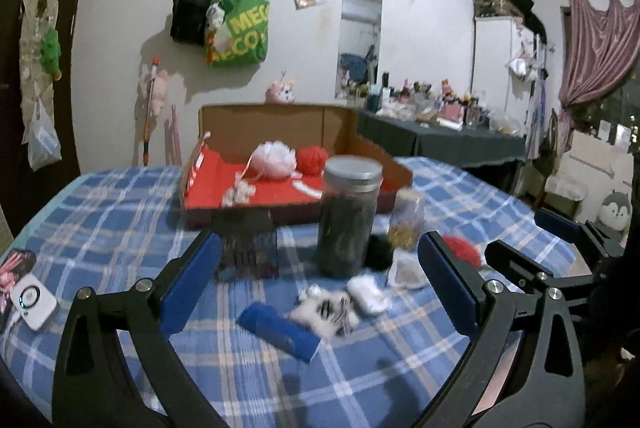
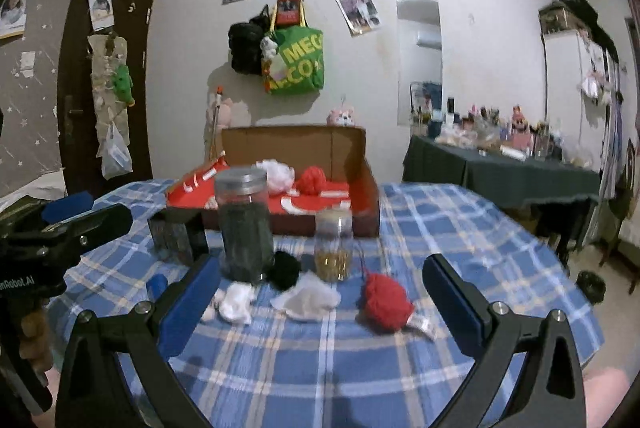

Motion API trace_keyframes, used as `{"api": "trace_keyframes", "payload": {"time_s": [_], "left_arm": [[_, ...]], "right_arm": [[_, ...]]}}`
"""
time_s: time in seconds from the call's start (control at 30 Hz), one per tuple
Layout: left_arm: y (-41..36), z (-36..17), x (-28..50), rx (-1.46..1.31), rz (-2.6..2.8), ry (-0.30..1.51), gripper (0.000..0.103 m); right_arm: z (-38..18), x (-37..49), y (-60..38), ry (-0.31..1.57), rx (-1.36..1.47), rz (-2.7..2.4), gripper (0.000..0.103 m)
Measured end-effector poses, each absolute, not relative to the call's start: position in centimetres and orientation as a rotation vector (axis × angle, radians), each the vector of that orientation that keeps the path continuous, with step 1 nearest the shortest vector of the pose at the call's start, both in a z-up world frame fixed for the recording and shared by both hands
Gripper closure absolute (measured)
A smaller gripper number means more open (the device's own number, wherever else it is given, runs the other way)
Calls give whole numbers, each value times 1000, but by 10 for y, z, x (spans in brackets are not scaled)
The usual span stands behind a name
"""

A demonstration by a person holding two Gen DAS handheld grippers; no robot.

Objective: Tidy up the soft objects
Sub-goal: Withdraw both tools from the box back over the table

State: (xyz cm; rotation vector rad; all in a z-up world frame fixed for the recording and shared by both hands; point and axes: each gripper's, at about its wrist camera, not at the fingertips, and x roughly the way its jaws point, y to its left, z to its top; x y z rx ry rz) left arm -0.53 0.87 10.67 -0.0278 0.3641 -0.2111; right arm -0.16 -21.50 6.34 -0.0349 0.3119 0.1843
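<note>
Left gripper (image 1: 320,268) low in the left wrist frame, jaws spread wide with nothing between them, blue pads framing the clutter on the table (image 1: 120,212) with its blue plaid cloth; right gripper (image 2: 322,282) likewise low in the right wrist frame, jaws wide apart and empty. At centre of the left frame, a blue cloth (image 1: 280,330) lying flat, touching a black-and-white fluffy toy (image 1: 328,310), with a white soft piece (image 1: 368,292) just beside it to the right. Behind these, a tall dark jar (image 1: 350,216) with a grey lid, upright, and a small clear jar (image 1: 408,224) to its right, a black pom-pom (image 1: 380,252) between them. In the right frame, a red yarn ball (image 2: 386,300) lower centre-right, near a crumpled white cloth (image 2: 308,298) to its left. Farther back, at mid-frame, an open cardboard box (image 1: 280,124) with red lining, holding a white mesh puff (image 1: 274,158) and another red ball (image 1: 316,158) side by side. Green tote bag (image 1: 240,32) hanging on the wall, upper centre
</note>
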Motion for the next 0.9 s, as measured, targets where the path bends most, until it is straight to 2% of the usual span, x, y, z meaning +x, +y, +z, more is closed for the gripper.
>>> {"api": "trace_keyframes", "payload": {"time_s": [0.5, 0.9], "left_arm": [[4, 51, 13, -42, -164, 516, 2], [11, 32, 27, -65, -157, 607, 2]], "right_arm": [[15, 14, -217, 433, -18, 148, 0], [1, 22, -217, 486, -11, 150, 0]]}}
